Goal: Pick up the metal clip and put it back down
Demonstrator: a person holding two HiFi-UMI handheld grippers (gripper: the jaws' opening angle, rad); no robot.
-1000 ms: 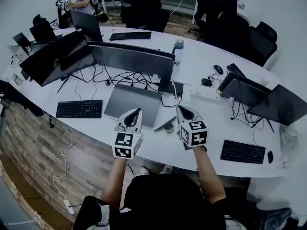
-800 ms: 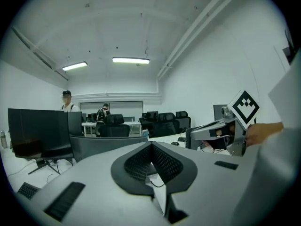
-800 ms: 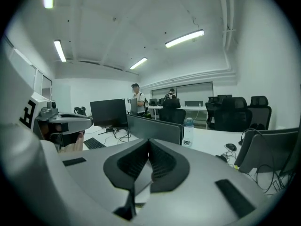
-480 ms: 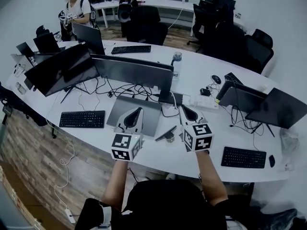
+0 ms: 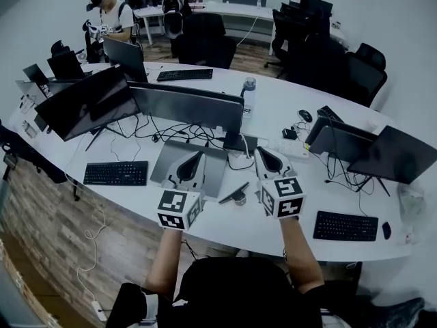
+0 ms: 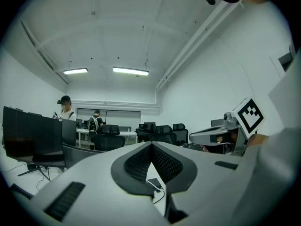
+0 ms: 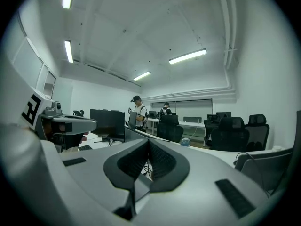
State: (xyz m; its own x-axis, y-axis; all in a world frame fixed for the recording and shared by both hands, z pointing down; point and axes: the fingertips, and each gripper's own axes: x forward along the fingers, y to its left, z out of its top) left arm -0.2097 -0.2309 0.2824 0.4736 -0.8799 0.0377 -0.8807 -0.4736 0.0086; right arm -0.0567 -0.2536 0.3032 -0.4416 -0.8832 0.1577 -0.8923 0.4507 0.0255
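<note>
A long white curved desk [image 5: 232, 227] fills the room from 9 o'clock to 3 o'clock. Two dark monitors [image 5: 188, 104] stand on it toward 11 o'clock. A grey laptop [image 5: 169, 161] lies flat just in front of them, with a black keyboard [image 5: 116, 173] at its 9 o'clock. A person's two bare arms reach up from 6 o'clock, each hand holding a grey claw tool with a black-and-white marker cube. The left gripper [image 5: 199, 155] sits over the laptop's near edge, with its jaws pressed together and nothing between them. The right gripper [image 5: 263, 154], at the left one's 3 o'clock, is likewise pressed together and empty. The metal clip [image 5: 234, 195], small and dark, lies on the bare desk between the two tools, at 4 o'clock from the left claw's tip, and neither claw grips it.
</note>
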